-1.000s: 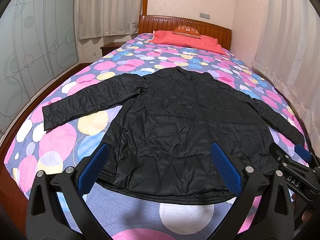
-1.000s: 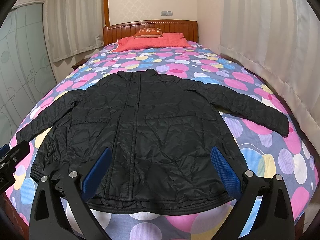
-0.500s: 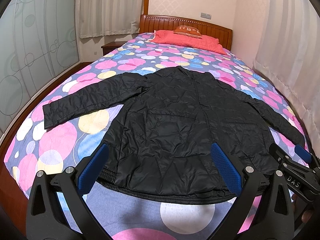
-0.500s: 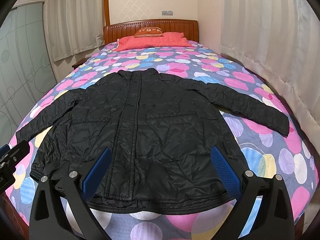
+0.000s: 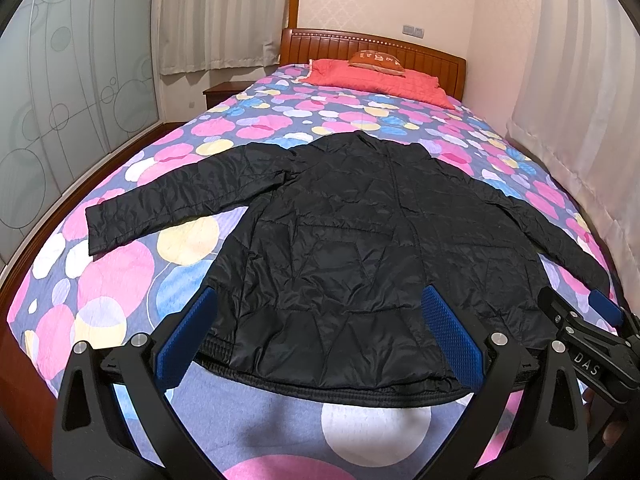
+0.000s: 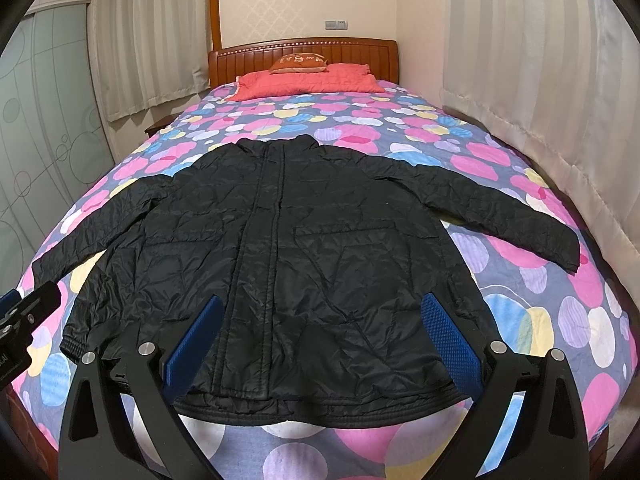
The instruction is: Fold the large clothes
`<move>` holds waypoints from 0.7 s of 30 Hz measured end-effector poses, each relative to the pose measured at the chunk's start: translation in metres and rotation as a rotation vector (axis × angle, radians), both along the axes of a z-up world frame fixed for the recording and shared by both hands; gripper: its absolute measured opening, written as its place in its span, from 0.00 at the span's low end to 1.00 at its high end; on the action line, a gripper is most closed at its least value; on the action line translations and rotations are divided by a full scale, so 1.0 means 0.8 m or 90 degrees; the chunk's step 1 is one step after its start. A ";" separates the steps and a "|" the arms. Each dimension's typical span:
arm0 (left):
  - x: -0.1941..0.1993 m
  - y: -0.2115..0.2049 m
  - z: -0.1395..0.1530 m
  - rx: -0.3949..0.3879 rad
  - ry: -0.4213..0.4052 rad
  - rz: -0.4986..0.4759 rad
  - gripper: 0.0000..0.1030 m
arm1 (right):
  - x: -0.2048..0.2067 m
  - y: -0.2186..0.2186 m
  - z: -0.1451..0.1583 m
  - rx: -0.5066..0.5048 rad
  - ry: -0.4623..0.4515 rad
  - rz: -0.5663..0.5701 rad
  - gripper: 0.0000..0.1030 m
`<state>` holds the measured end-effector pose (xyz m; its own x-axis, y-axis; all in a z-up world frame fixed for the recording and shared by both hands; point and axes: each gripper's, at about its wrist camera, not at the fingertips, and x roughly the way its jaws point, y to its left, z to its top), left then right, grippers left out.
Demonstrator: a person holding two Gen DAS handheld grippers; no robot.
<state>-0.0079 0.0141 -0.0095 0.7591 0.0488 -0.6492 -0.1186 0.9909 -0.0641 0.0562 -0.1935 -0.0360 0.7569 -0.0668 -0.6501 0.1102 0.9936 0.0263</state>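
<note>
In the left wrist view we are holding our left tongs [image 5: 320,334] open above the hem of the black jacket [image 5: 352,240] lying flat on the bed [image 5: 120,272], and in the right wrist view our right tongs [image 6: 322,336] are hovering open over the same hem.

Evenly lit by soft, warm indoor light from overhead, with faint sheen on the black jacket [image 5: 360,248] and only a thin shadow under its hem. Sharp throughout, no motion blur. Strongly bowed by fisheye distortion, with black vignette corners and curved curtains [image 6: 532,80] at the edges.
</note>
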 end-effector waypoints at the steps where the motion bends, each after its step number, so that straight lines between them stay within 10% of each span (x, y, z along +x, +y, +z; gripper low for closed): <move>1: 0.000 0.001 0.000 0.000 0.000 0.000 0.98 | 0.000 0.000 0.000 0.000 0.000 0.000 0.95; 18: 0.037 0.042 -0.048 -0.102 0.065 0.006 0.97 | 0.020 -0.031 -0.026 0.049 0.024 -0.022 0.95; 21: 0.050 0.054 -0.058 -0.090 0.079 0.033 0.66 | 0.026 -0.056 -0.035 0.087 0.019 -0.048 0.95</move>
